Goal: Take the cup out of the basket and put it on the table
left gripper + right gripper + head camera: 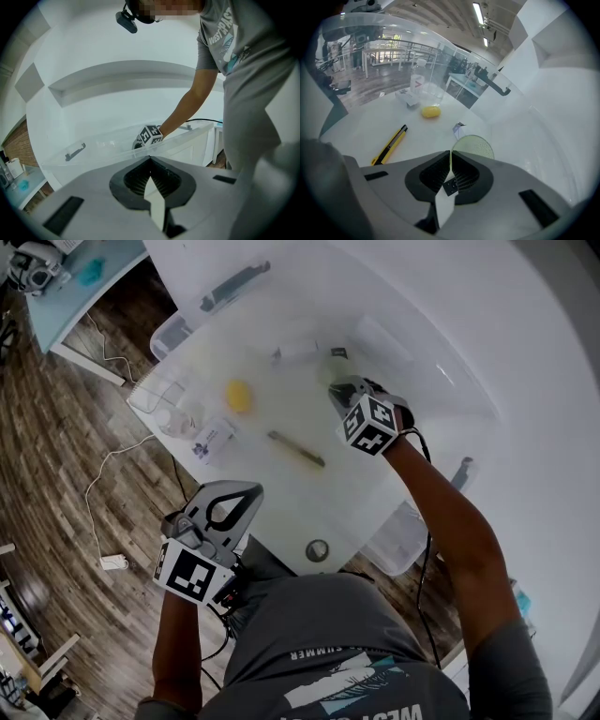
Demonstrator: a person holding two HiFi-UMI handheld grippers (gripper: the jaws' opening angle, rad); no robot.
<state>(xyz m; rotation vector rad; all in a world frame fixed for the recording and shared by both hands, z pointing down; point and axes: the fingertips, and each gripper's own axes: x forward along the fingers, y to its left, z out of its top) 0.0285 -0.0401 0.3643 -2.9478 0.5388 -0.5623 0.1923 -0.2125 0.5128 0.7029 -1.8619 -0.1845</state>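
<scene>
The cup [474, 146], pale green and see-through, is held by its rim in the right gripper [450, 154]. The jaws are drawn narrow, and the thin wall of the cup is pinched between the pads. The cup is found inside the basket [187, 136], close to one clear side wall. Whether the cup's base is touching the basket floor cannot be told.

The right gripper is reached down into the basket from above, and its marker cube is seen through the basket's wall from the left gripper view.

The left gripper [246, 491] is kept outside the basket, near its long side and close to the person's body. Its jaws are brought together, and nothing is seen between them.

Other things are laid on the basket floor. A knife [389, 145] with a yellow and black body is placed near the middle. A small yellow lump [431, 111] is set further in, and a clear bottle [423, 86] is stood just beyond it, towards the basket's far end.
</scene>
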